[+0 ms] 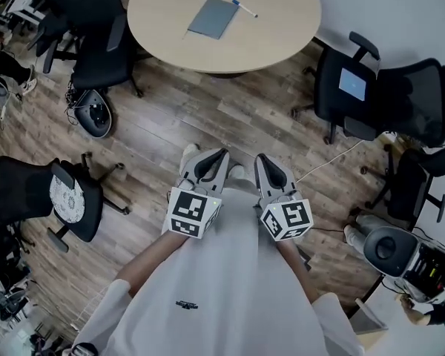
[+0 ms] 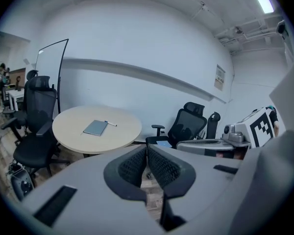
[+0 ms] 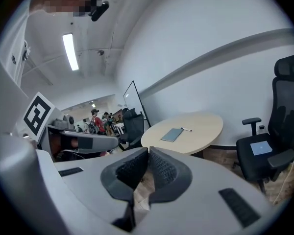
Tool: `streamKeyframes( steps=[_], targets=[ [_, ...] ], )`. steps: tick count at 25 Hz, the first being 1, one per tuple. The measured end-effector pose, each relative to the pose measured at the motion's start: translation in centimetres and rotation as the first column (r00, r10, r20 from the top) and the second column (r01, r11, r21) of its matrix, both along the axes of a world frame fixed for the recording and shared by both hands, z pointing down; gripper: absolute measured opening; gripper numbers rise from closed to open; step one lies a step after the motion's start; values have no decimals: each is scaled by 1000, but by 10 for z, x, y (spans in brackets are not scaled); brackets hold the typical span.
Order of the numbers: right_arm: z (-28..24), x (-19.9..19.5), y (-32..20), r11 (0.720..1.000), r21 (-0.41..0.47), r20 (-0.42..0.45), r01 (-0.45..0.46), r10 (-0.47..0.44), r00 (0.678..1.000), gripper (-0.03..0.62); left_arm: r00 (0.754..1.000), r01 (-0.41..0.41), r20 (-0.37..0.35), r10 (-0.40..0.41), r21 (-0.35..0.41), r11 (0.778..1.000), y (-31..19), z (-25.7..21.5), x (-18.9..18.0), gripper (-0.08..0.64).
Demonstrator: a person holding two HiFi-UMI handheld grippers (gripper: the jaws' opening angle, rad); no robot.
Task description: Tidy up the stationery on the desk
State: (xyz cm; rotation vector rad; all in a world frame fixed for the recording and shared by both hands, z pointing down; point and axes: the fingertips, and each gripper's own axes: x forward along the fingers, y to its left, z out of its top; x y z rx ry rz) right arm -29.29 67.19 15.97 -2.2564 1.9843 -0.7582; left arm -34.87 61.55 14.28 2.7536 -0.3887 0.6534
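Nothing's been touched yet as far as I can tell. Both grippers are tucked in close to the person's body, side by side, aimed forward over the floor [image 1: 170,124], with the desk [image 1: 282,35] well ahead of them. My read: that's a carry pose for walking up, not a reach.

Left gripper [image 1: 222,154]: jaws pressed together, nothing in them. Right gripper [image 1: 259,159]: same, jaws together and empty. Makes sense to keep them closed while nothing's within reach, less to snag on a chair.

The stationery is just 2 things, both on the round desk. A grey-blue notebook [image 1: 213,17] lies flat near the middle. A pen [image 1: 245,8] sits just beside the notebook's far right corner, angled away from it. Can't tell whether the pen touches the notebook, it looks barely apart. Both gripper views see the pair ahead past the jaw tips, so both are roughly pointed at the target.

Black chairs stand round the desk. 1 chair [image 1: 348,87] on the right has a pale blue flat thing on its seat, can't say what it is. The near edge of the desk looks free of chairs, so that's probably the way in.

My guess for next: close the gap, open 1 set of jaws, and go for the pen first since it's thin and could roll. The flat notebook looks harder to pinch off the desk and probably needs grabbing by an edge.
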Motion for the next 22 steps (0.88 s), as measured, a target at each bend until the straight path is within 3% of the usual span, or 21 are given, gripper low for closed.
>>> streamKeyframes(
  steps=[5, 9, 13, 22],
  targets=[
    [13, 39, -20, 1000, -15, 34, 25, -24, 999, 35, 999, 39, 16, -39, -11, 999, -19, 14, 40, 25],
    [27, 59, -64, 998, -48, 48, 50, -48, 998, 35, 998, 61, 29, -60, -42, 997, -58, 27, 58, 25],
    [36, 87, -130, 996, -69, 48, 63, -60, 997, 35, 998, 59, 29, -58, -53, 997, -123, 35, 88, 25],
    [36, 191, -318, 985, -132, 16, 114, -113, 993, 35, 997, 76, 13, -75, -104, 992, -315, 41, 198, 25]
  ],
)
